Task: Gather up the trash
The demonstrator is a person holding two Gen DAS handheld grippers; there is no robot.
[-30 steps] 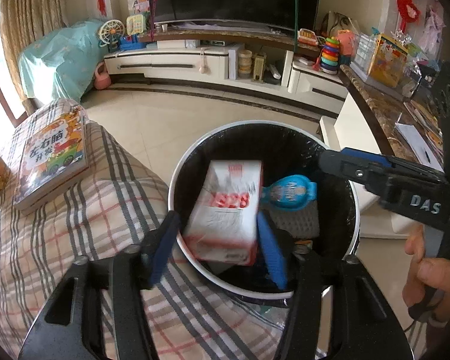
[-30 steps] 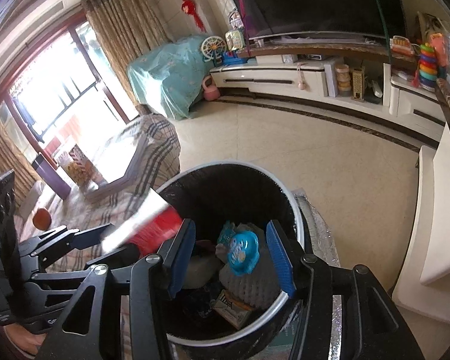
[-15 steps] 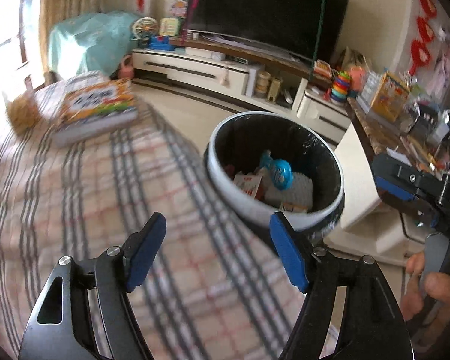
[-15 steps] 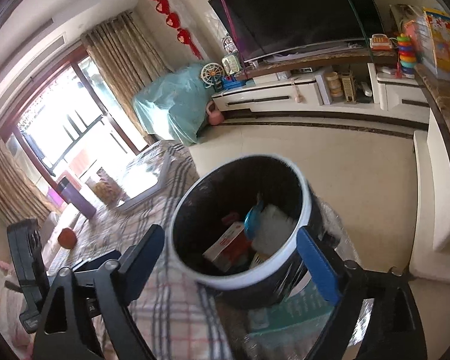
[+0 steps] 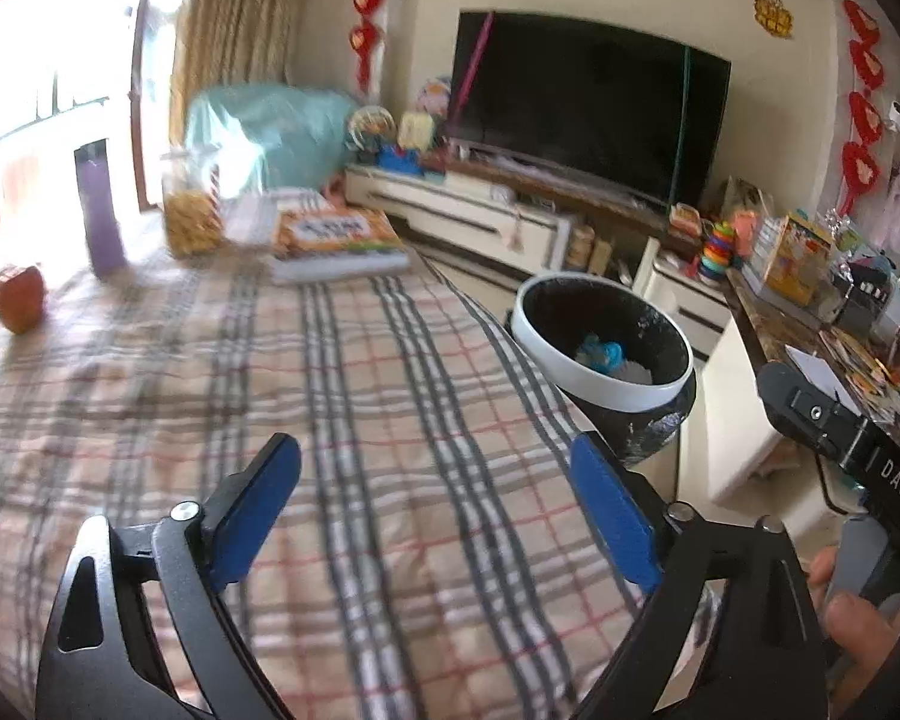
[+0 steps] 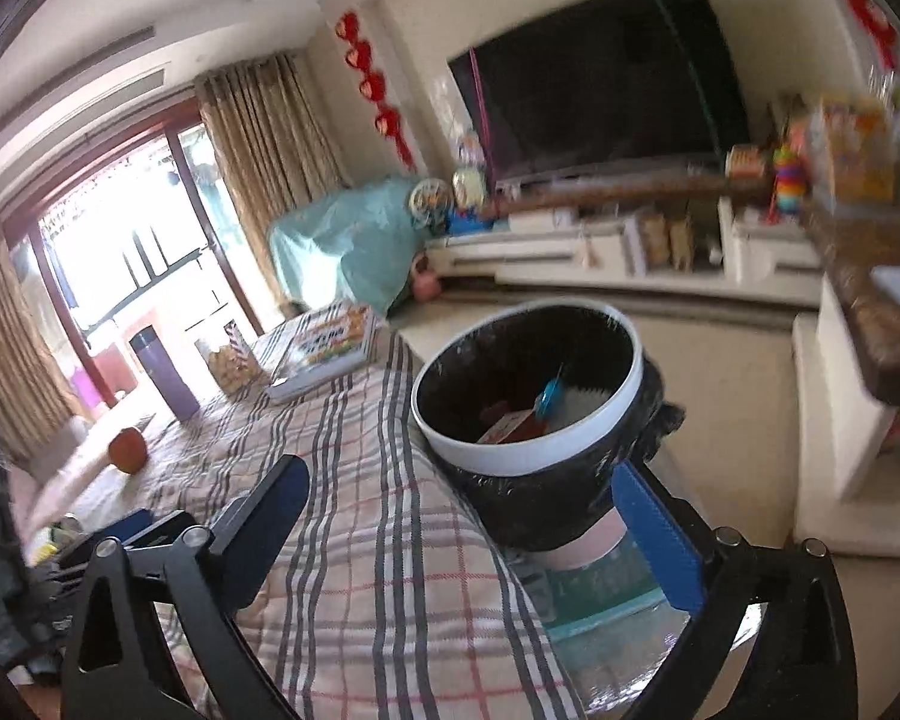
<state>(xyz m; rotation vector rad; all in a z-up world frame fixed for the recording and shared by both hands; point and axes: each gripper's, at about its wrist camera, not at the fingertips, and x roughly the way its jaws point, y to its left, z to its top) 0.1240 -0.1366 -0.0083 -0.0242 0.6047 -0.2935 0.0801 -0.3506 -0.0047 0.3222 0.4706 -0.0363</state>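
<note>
A white-rimmed trash bin [image 5: 600, 387] [image 6: 528, 462] lined with a black bag stands beside the plaid-covered table [image 5: 342, 420] [image 6: 360, 516]. Inside it lie a red-and-white box [image 6: 507, 426] and a blue packet [image 5: 600, 354] [image 6: 549, 399]. My left gripper [image 5: 435, 480] hovers over the plaid cloth, jaws opening wide, nothing between them. My right gripper [image 6: 459, 498] hangs in front of the bin, jaws opening wide and empty; its body [image 5: 840, 438] shows at the right in the left wrist view.
At the table's far end lie a colourful book [image 5: 330, 240] [image 6: 324, 342], a snack jar [image 5: 189, 216] [image 6: 228, 360], a purple bottle [image 5: 99, 210] [image 6: 162, 372] and an orange-red fruit [image 5: 21, 300] [image 6: 127, 450]. A TV cabinet [image 5: 462, 216] stands behind.
Both grippers let their items drop into the bin, opened wide and pulled back from it. The left one swung left over the table, so the bin now looks smaller and further right.
</note>
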